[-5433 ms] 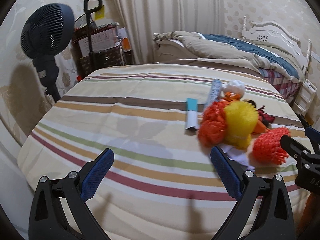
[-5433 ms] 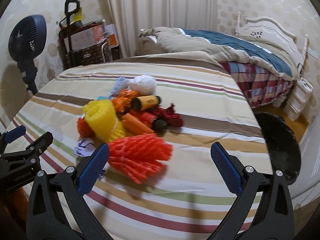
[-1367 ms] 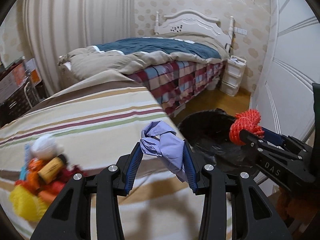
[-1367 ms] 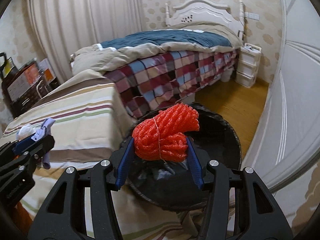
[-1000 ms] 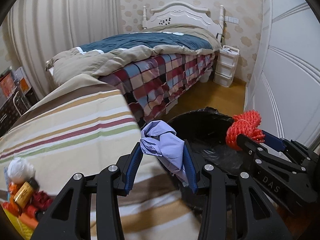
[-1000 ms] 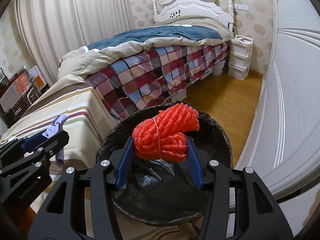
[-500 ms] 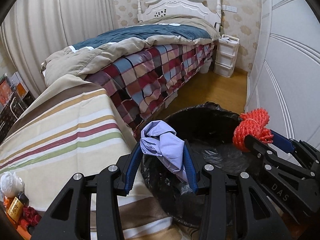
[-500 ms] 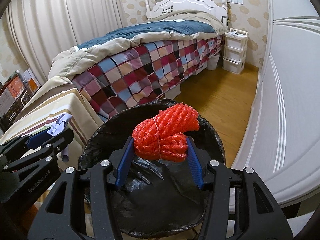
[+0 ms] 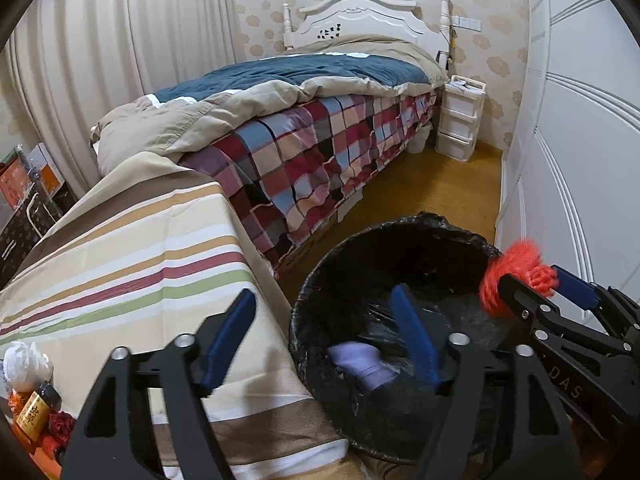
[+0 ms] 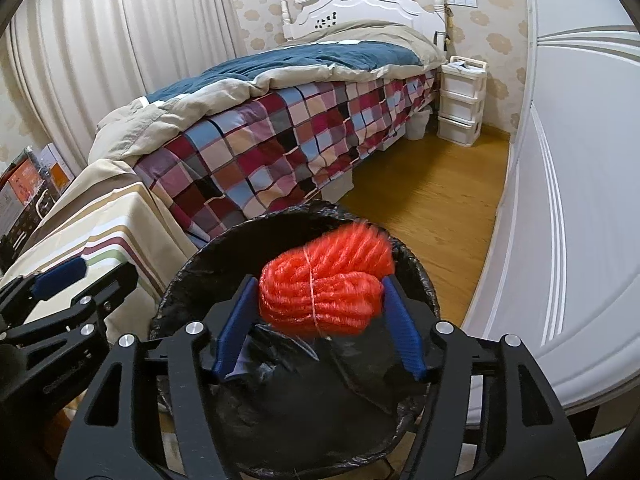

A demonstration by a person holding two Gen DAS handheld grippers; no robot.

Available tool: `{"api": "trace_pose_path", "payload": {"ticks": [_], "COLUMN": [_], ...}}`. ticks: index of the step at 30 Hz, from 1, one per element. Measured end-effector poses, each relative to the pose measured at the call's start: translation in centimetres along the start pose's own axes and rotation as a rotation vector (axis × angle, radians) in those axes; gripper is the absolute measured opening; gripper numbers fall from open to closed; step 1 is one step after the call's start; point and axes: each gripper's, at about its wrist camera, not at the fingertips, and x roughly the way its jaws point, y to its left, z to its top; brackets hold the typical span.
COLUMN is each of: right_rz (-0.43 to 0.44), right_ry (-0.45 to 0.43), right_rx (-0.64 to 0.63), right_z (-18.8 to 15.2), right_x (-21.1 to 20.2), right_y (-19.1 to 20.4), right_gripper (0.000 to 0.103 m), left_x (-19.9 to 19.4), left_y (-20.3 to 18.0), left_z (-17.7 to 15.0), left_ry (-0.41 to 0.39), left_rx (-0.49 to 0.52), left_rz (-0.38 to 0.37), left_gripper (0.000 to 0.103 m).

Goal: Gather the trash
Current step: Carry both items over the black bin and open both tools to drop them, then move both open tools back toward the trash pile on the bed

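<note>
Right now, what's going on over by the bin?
Both handheld grippers hang over the black-lined trash bin. The left gripper is opening with nothing between its pads; the purple wrapper, blurred, is dropping into the bin. The right gripper is opening too, the red foam net still between its pads. More trash waits on the striped table.

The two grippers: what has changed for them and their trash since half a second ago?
The left gripper let go: its jaws are opening and the purple wad has dropped into the black bin. The right gripper is opening too; the red net bundle, blurred, is coming loose between its fingers. Both hands stayed over the bin; the striped table is unchanged.
</note>
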Motion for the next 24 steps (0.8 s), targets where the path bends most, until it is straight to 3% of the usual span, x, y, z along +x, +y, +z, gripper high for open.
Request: {"api": "trace_pose_path", "payload": {"ticks": [5, 7, 24], "right_rz": [-0.025, -0.023, 0.081], "right_ry": [-0.01, -0.011, 0.011], "right_rx": [0.008, 0.008, -0.061], "right_z": [-0.1, -0.1, -3.1], "right_x": [-0.5, -0.8, -4.5], "right_y": [0.0, 0.2, 5.8], "right_gripper": [0.07, 0.078, 0.078], "left_x": [-0.5, -0.9, -7.1], "left_y": [0.6, 1.0, 7.3], "left_z": [-0.1, -0.3, -4.7], "left_ry": [-0.005, -0.012, -0.032], "left_rx": [-0.013, -0.022, -0.102], "left_rz": [0.023, 0.04, 0.16], "left_gripper": [0.079, 0.081, 0.083]}}
